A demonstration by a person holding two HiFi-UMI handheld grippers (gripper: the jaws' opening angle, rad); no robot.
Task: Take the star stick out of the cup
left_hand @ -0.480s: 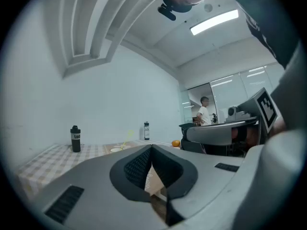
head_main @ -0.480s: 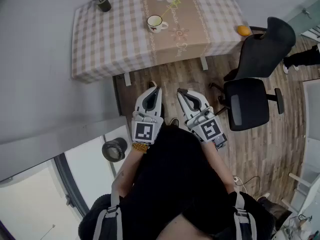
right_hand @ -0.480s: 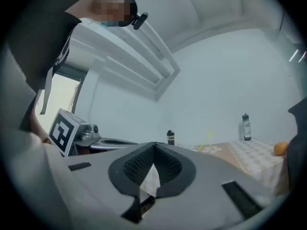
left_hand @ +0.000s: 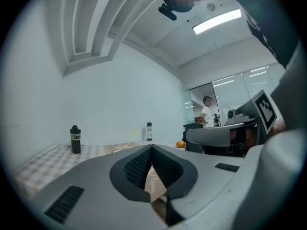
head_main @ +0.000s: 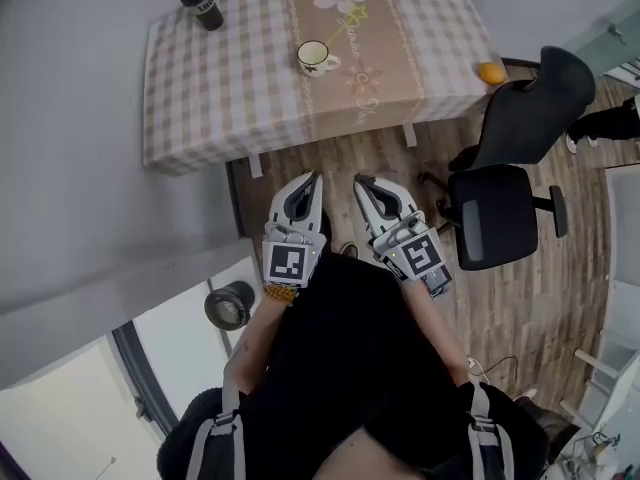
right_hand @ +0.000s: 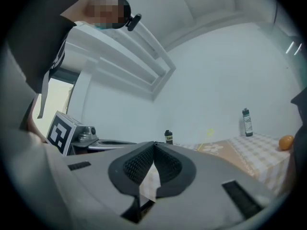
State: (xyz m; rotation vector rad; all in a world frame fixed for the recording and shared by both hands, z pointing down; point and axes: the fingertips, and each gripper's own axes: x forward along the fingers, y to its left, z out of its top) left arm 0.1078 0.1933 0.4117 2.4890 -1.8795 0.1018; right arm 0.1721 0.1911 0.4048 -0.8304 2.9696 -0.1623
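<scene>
Standing back from the bench [head_main: 220,78], I held both grippers low against my body, well short of its near edge. My left gripper [head_main: 309,180] had its fingers clenched tip to tip on nothing, and my right gripper [head_main: 364,184] was clenched and empty too.

Little had changed since the moment before. The bench and the cup [head_main: 316,58] had slid a touch lower in the head view while the 2 grippers kept their place, so I judged I was only edging, or tipping my head, toward it.

The stick [head_main: 343,26] stood in the cup, leaning away from me with its star over the flowered runner. The flask [head_main: 201,5] and the orange [head_main: 490,72] sat well apart from the cup.

So the task was not yet begun. I would have to reach the bench, release 1 set of fingers and pinch the thin stick above the rim. The chair [head_main: 510,168] stood to the right of my path.
</scene>
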